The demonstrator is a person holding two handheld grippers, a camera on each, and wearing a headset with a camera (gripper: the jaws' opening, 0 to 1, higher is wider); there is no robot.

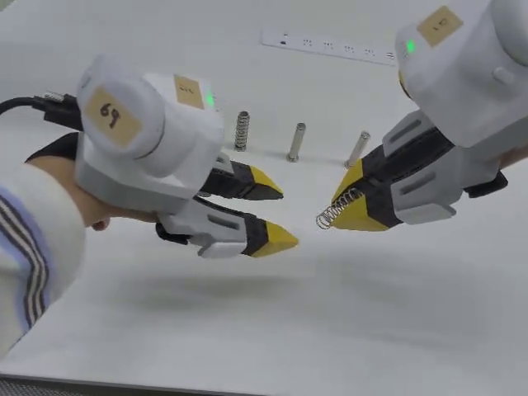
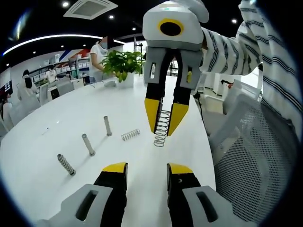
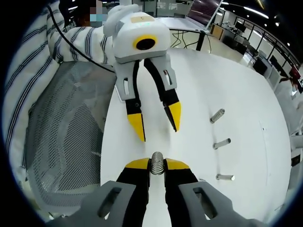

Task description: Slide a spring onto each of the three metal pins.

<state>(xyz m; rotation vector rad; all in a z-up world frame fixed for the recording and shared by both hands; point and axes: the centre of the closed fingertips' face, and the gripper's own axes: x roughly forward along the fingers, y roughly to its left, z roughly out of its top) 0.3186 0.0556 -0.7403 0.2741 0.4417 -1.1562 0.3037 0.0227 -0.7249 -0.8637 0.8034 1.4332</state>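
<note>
A white workbench (image 1: 247, 330) is seen from above. The right gripper (image 1: 346, 200) pinches a spring (image 1: 332, 211) between its yellow tips. Its jaws are narrow, and the coil sticks out to the left. Whether the free end touches the table cannot be told. The left gripper (image 1: 287, 215) faces it with jaws wide and nothing between them.

Beyond both stand three pins in a row. The left pin (image 1: 241, 130) already carries its own spring. The middle pin (image 1: 295, 142) and the right pin (image 1: 357, 148) are bare. A loose spring (image 2: 131, 135) lies on the table near the right pin.

The step in hand looks to be bringing the held spring to a bare pin, and the right pin is nearest. To do it well, the coil probably needs turning so its open end sits over the pin top, then lowering straight down. The grip is near one end, so the free end may wobble.

The loose spring and the left gripper could get in the way. A power strip (image 1: 330, 47) lies far back, well apart.
</note>
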